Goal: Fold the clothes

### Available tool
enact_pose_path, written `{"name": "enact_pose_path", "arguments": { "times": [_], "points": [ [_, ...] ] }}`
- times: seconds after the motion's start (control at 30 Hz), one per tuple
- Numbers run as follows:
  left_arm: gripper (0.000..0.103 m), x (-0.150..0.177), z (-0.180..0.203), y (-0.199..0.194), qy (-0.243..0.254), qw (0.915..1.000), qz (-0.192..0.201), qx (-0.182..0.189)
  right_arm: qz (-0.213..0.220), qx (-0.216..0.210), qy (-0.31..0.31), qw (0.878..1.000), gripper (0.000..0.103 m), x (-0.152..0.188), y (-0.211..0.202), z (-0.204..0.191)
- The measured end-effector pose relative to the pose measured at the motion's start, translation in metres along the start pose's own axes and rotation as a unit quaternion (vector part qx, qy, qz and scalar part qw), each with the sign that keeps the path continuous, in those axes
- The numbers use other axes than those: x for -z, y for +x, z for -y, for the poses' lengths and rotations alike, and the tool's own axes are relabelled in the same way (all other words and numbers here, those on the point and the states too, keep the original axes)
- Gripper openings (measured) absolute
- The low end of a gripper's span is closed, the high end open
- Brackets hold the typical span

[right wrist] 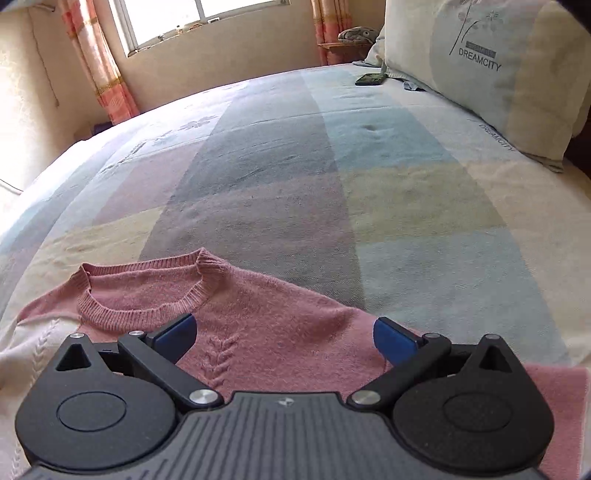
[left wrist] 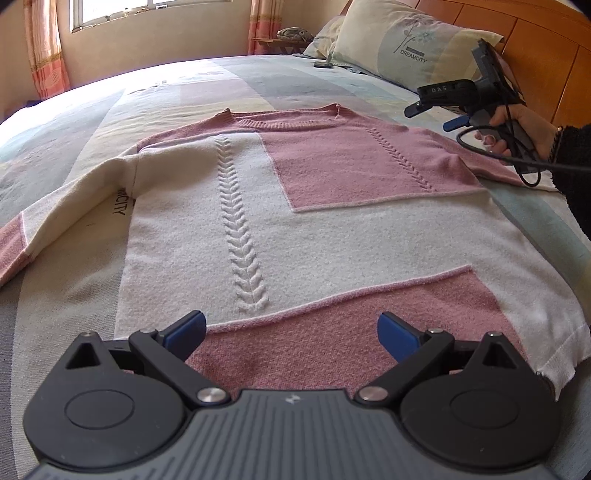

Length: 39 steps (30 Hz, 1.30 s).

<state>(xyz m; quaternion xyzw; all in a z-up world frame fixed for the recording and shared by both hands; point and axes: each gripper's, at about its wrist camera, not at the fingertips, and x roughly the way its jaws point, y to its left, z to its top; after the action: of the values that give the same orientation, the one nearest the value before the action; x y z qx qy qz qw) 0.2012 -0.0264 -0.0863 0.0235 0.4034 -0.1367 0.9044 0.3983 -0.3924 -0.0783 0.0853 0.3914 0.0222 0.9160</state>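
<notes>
- Bed [left wrist: 314, 79]: patchwork cover, soft and yielding.
- Sweater [left wrist: 332, 229] lying flat mid-bed, collar toward the pillow [left wrist: 413, 40]; pink-and-cream knit, likely light, floppy, stretchy. Best pinched at hem or shoulder.
- Left gripper [left wrist: 291, 332] hovering over hem, right gripper [right wrist: 284, 338] over shoulder; fingers spread wide, holding nothing.

- sweater [left wrist: 280, 206]: hem hidden behind left gripper [left wrist: 291, 334] body, left sleeve cuff cut off at frame edge
- right sleeve end hidden under the hand [left wrist: 524, 129] and cable [left wrist: 491, 151]
- right gripper [left wrist: 434, 112]: fingertips small and dark in left view, gap hard to read there
- person: only hand and a dark sleeve [left wrist: 576, 170] show, rest out of frame
- small dark object [right wrist: 370, 79] on bed near pillow [right wrist: 487, 70]: too small to identify
- grey lump [right wrist: 357, 35] on shelf by curtain: blurred, unclear
</notes>
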Motion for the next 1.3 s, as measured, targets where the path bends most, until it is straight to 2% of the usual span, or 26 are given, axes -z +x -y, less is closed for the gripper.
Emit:
{"name": "enact_pose_path", "arguments": {
  "times": [0.07, 0.17, 0.27, 0.3, 0.4, 0.5, 0.6, 0.7, 0.77, 0.83, 0.93, 1.0, 1.07, 1.17, 1.3],
  "points": [
    [0.099, 0.0, 0.003, 0.002, 0.003, 1.0, -0.002, 0.001, 0.006, 0.026, -0.015, 1.0, 0.103, 0.021, -0.012, 0.026],
    [0.099, 0.0, 0.011, 0.003, 0.012, 0.9999, -0.005, 0.004, -0.005, 0.091, -0.049, 0.995, 0.103, 0.062, -0.022, 0.072],
    [0.099, -0.002, 0.019, 0.004, 0.023, 0.9997, -0.006, 0.006, 0.031, 0.084, -0.051, 0.995, 0.103, 0.097, -0.054, 0.123],
    [0.099, -0.003, 0.022, 0.004, 0.026, 0.9996, -0.007, 0.007, 0.036, 0.093, -0.051, 0.994, 0.103, 0.105, -0.064, 0.136],
    [0.099, -0.004, 0.029, 0.004, 0.035, 0.9993, -0.008, 0.009, 0.029, 0.103, -0.016, 0.994, 0.103, 0.11, -0.084, 0.167],
    [0.099, -0.006, 0.034, 0.001, 0.04, 0.9991, -0.006, 0.01, 0.018, 0.11, -0.001, 0.994, 0.103, 0.099, -0.09, 0.163],
    [0.099, -0.008, 0.038, -0.001, 0.046, 0.9989, -0.006, 0.007, 0.038, 0.098, 0.003, 0.994, 0.103, 0.084, -0.084, 0.147],
    [0.099, -0.009, 0.039, 0.0, 0.047, 0.9988, -0.009, 0.002, -0.003, 0.137, 0.052, 0.989, 0.103, 0.064, -0.055, 0.144],
    [0.099, -0.009, 0.039, 0.002, 0.045, 0.9989, -0.012, 0.001, -0.03, 0.186, 0.055, 0.981, 0.103, 0.056, -0.035, 0.141],
    [0.099, -0.008, 0.04, 0.005, 0.046, 0.9988, -0.017, 0.002, -0.029, 0.203, 0.061, 0.977, 0.103, 0.048, -0.023, 0.144],
    [0.099, -0.007, 0.041, 0.003, 0.051, 0.9986, -0.015, 0.002, -0.008, 0.222, 0.096, 0.97, 0.103, 0.036, -0.016, 0.171],
    [0.099, -0.007, 0.039, 0.001, 0.051, 0.9986, -0.012, 0.008, -0.011, 0.219, 0.119, 0.968, 0.103, 0.026, -0.02, 0.18],
    [0.099, -0.007, 0.038, 0.002, 0.047, 0.9988, -0.012, 0.006, -0.012, 0.221, 0.129, 0.967, 0.103, 0.024, -0.032, 0.174],
    [0.099, -0.008, 0.04, 0.001, 0.051, 0.9986, -0.011, 0.005, -0.012, 0.207, 0.113, 0.972, 0.103, 0.035, -0.052, 0.155],
    [0.099, -0.009, 0.044, 0.0, 0.059, 0.9982, -0.009, 0.006, -0.009, 0.238, 0.094, 0.967, 0.103, 0.064, -0.061, 0.164]
  ]
}}
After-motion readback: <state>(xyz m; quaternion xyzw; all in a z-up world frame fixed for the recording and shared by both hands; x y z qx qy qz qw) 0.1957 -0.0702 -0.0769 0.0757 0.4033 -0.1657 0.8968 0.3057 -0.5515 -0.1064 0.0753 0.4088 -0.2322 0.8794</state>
